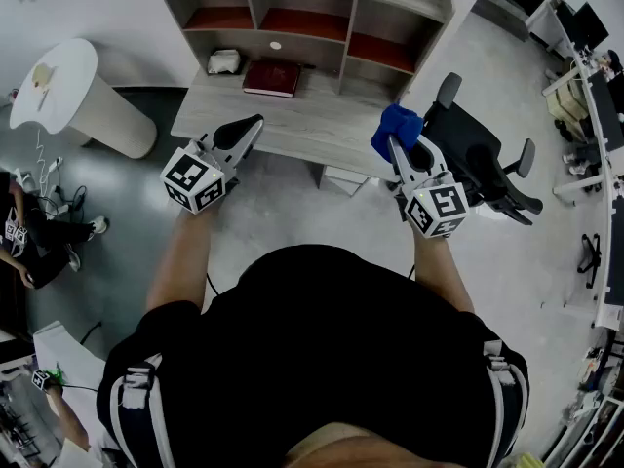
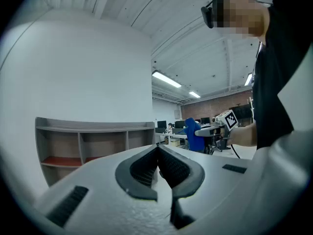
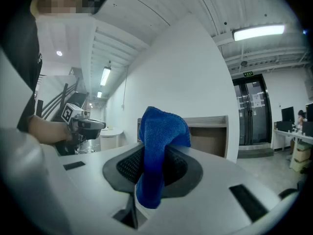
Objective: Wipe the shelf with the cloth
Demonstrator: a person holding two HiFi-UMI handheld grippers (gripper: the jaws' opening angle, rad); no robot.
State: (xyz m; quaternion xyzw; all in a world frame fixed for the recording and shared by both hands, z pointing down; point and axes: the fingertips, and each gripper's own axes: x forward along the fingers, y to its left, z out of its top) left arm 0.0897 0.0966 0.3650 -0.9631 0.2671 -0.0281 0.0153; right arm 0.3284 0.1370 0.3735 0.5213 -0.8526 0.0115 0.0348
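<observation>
A grey wooden shelf unit (image 1: 302, 13) with red-floored compartments stands on a desk (image 1: 292, 115) ahead of me. My right gripper (image 1: 395, 144) is shut on a blue cloth (image 1: 397, 125), held above the desk's right front corner. In the right gripper view the blue cloth (image 3: 159, 146) sticks up between the jaws. My left gripper (image 1: 252, 125) is shut and empty, hovering over the desk's left front edge. The shelf (image 2: 93, 143) also shows in the left gripper view, beyond the jaws, which are pressed together.
A dark red book (image 1: 272, 77) and a small white object (image 1: 223, 61) lie on the desk under the shelf. A black office chair (image 1: 483, 169) stands at the right. A white round table (image 1: 73, 96) is at the left.
</observation>
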